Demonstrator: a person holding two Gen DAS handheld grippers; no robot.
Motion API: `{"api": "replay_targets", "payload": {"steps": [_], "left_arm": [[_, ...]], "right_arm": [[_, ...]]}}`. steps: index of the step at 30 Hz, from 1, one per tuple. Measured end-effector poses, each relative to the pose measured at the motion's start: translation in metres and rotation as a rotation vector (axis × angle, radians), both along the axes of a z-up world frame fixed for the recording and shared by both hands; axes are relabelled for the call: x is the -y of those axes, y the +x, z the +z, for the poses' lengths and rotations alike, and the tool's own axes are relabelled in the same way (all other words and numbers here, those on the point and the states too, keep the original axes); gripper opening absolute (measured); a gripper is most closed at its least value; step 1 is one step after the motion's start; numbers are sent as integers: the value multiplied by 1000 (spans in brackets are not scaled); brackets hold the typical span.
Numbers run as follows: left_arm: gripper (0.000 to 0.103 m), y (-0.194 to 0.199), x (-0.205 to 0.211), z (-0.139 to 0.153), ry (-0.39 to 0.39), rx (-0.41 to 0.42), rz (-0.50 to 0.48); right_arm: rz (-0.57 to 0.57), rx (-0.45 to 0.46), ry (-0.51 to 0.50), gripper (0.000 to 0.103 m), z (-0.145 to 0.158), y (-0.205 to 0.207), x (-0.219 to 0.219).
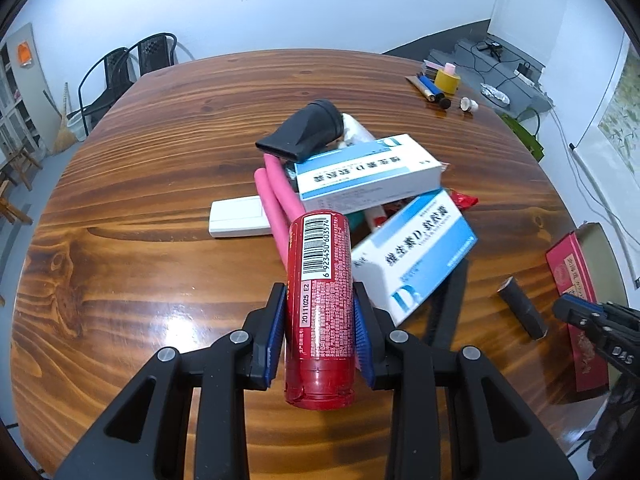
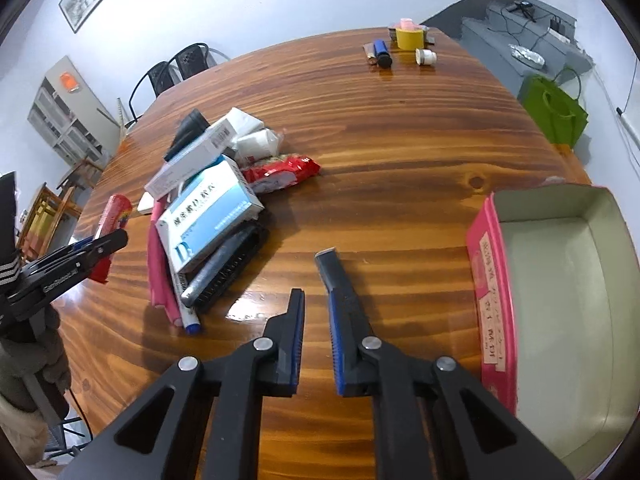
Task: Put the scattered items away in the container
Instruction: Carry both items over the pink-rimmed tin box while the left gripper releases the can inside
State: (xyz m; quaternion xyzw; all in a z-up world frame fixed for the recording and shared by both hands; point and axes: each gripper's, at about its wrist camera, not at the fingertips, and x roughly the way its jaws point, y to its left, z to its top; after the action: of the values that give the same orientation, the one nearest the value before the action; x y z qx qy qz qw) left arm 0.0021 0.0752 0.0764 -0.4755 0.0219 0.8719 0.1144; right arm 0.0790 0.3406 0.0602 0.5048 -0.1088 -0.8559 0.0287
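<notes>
My left gripper (image 1: 319, 288) is shut on a red can (image 1: 320, 304) with a barcode and holds it above the wooden table (image 1: 160, 184); the can (image 2: 116, 210) also shows at the left of the right wrist view. Behind it is the pile: two white-and-blue medicine boxes (image 1: 416, 256), pink foam tubes (image 1: 276, 196), a black nozzle (image 1: 308, 130), a flat white slab (image 1: 238, 222) and a red packet (image 2: 280, 172). My right gripper (image 2: 315, 296) is shut with nothing in it, above a dark cylinder (image 2: 328, 270) lying on the table. The red box (image 2: 490, 280) stands open at the right.
A black brush (image 2: 230, 276) and a blue-capped marker (image 2: 188, 316) lie under the nearer medicine box. A yellow tape roll (image 2: 409, 38) and small items sit at the table's far edge. Black chairs (image 1: 132, 64) stand behind the table. A green bag (image 2: 556, 112) hangs off its right.
</notes>
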Motion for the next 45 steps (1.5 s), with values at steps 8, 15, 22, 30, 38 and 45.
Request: {"api": "replay_targets", "payload": {"steps": [8, 15, 22, 30, 38, 45], "left_arm": [[34, 17, -3, 3, -11, 5, 15], [34, 21, 3, 5, -7, 14, 32], [34, 26, -6, 12, -3, 4, 17], [34, 34, -52, 32, 22, -34, -61], [34, 56, -136, 50, 77, -51, -206], [34, 80, -226, 53, 105, -44, -365]], "right_arm": [[37, 69, -13, 35, -27, -20, 0], [120, 99, 67, 37, -48, -26, 21], [126, 83, -5, 22, -41, -19, 22], [39, -70, -59, 22, 24, 16, -25], [-116, -80, -24, 22, 41, 68, -105], [-213, -18, -25, 22, 22, 109, -167]]}}
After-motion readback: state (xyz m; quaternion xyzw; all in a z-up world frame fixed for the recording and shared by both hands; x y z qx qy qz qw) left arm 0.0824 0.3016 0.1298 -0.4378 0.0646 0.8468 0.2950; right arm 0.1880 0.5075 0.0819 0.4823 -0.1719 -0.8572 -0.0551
